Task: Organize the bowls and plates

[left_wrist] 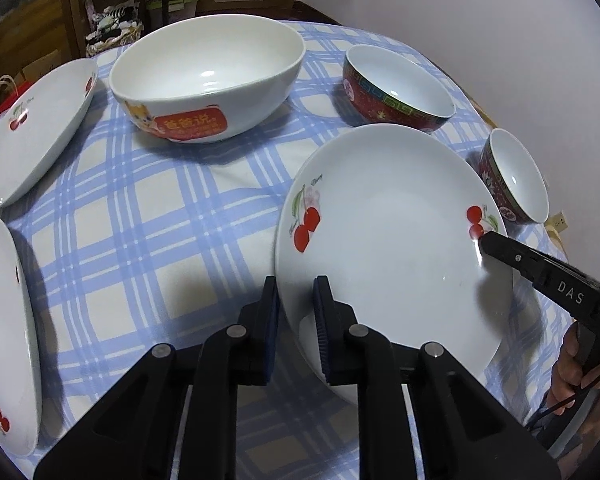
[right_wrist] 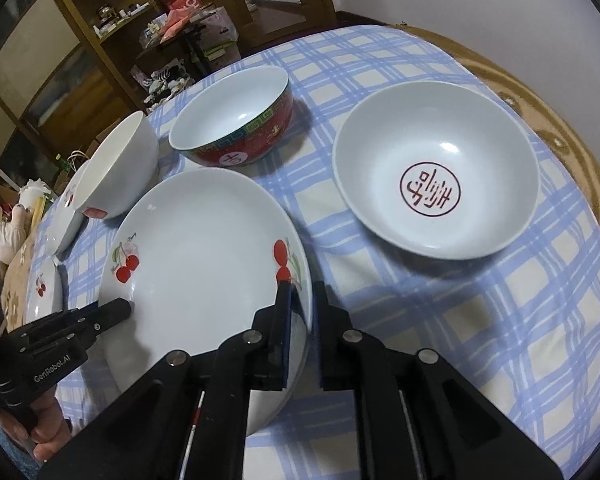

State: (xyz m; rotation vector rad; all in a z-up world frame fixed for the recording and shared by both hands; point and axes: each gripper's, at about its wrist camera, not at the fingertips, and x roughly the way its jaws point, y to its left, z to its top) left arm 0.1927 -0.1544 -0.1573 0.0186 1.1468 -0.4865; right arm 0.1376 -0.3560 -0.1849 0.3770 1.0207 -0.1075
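white cherry plate (left_wrist: 392,248) is clamped at opposite rims by left gripper (left_wrist: 296,312) and right gripper (right_wrist: 302,320).

My left tongs (left_wrist: 296,312) and right tongs (right_wrist: 302,332): matte black, dark-blue ribbed pads, silver pivot screws; white "DAS", "GenRobot.AI" lettering.

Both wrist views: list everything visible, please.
held plate: 1, white with cherries, centre, rim gripped on both sides
other plates: 2, same print, left edge
big bowl: 1, white with orange label, back left
red bowls: 2, red outside, white inside, behind and right of held plate
seal bowl: 1, white inside, red seal, right; possibly the smaller red bowl
tablecloth: 1, blue-white check, under all
shelves: brown, cluttered, background
hand-held grippers: 2, black, left, right, shut on held plate's rim
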